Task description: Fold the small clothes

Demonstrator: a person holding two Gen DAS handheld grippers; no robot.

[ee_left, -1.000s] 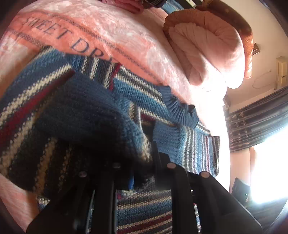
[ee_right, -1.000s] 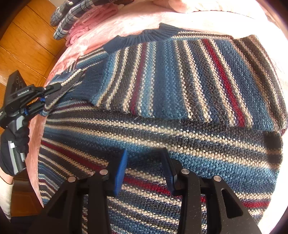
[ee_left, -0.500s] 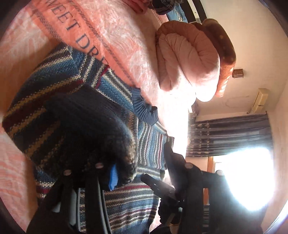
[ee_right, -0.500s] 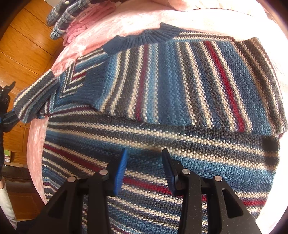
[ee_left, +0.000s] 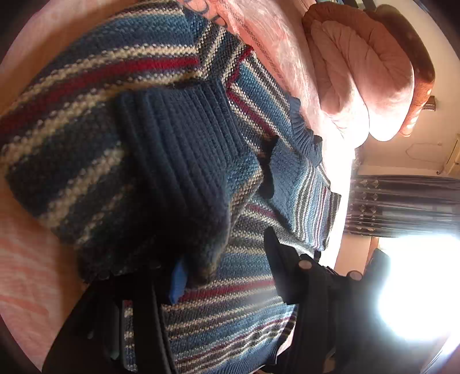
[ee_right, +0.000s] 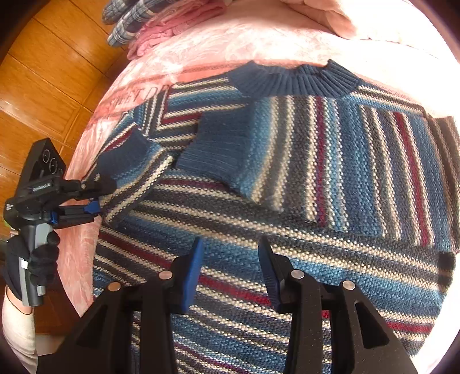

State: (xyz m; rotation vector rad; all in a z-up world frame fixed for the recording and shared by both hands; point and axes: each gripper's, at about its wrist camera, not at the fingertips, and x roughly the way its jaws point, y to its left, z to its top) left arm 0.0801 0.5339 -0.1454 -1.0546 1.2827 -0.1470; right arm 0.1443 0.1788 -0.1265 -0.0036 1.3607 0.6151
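A striped knit sweater (ee_right: 316, 187) in blue, red and cream lies flat on a pink bedspread (ee_right: 201, 46), navy collar (ee_right: 293, 80) at the far side. One sleeve is folded across the chest, its navy cuff (ee_right: 212, 149) lying flat. The other sleeve (ee_right: 135, 175) is folded in at the left edge. My left gripper (ee_right: 96, 195) sits open at that sleeve's edge. In the left wrist view the sleeve's cuff (ee_left: 178, 161) drapes against one finger of the left gripper (ee_left: 227, 264). My right gripper (ee_right: 228, 259) hovers open over the sweater's lower body.
A rolled pink quilt (ee_left: 359, 72) lies at the head of the bed. Plaid and pink clothes (ee_right: 138, 26) are piled at the far left corner. Wooden floor (ee_right: 43, 72) borders the bed on the left. A gloved hand (ee_right: 37, 259) holds the left gripper. Dark curtains (ee_left: 402, 207) hang beside a bright window.
The left gripper carried the sleeve in over the sweater's left side, then opened and let it go. The right gripper stayed open above the lower body, drawing back slightly.
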